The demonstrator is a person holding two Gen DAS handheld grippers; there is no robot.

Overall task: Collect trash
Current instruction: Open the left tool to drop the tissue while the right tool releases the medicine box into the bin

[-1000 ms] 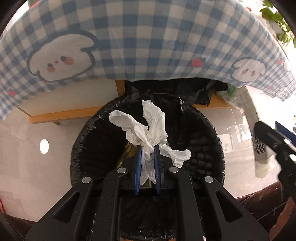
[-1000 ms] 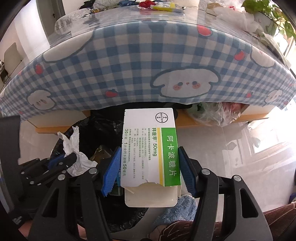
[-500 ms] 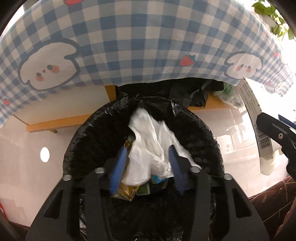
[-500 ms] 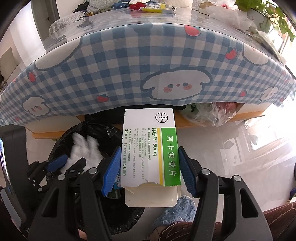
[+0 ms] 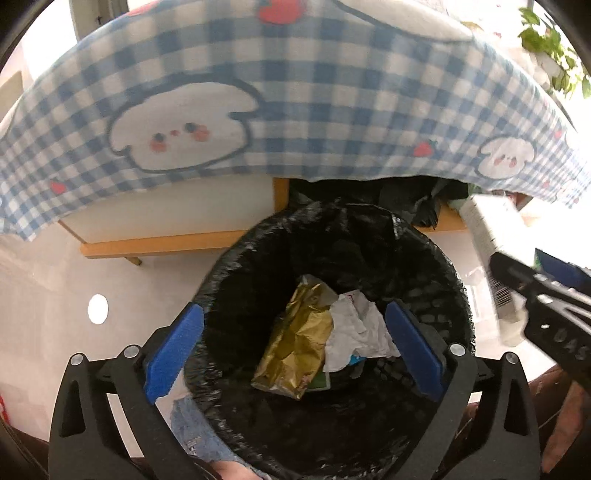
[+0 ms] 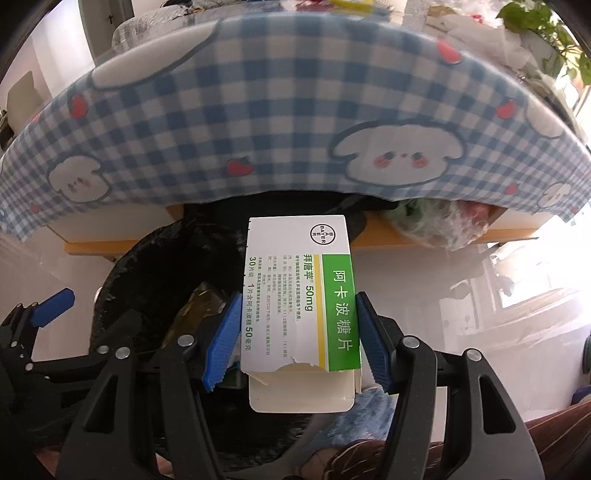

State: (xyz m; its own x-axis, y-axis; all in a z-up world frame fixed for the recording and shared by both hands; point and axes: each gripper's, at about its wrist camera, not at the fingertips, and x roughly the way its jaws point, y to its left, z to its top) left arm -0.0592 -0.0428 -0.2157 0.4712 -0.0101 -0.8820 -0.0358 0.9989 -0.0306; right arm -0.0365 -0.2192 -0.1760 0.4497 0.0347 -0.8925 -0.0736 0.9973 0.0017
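Observation:
A round bin lined with a black bag (image 5: 436,258) stands on the floor below me. My left gripper (image 5: 291,343) hangs over it with its jaws opening wide and nothing between them. The crumpled white tissue (image 5: 358,332) lies at the bottom beside a gold wrapper (image 5: 295,350). My right gripper (image 6: 295,336) is shut on a white and green medicine box (image 6: 306,288), held over the bin's right rim (image 6: 122,266). That box (image 5: 491,236) and gripper also show at the right edge of the left wrist view.
A table with a blue checked cloth (image 5: 295,110) printed with white dogs overhangs the bin. A wooden shelf (image 5: 166,243) runs under it. Bags (image 6: 436,225) are stuffed on the shelf at right. The floor is pale tile (image 5: 44,295). A potted plant (image 6: 539,22) sits on the table.
The left jaws went from shut on the tissue to wide open, and the tissue dropped into the bin. The right gripper kept its hold on the box.

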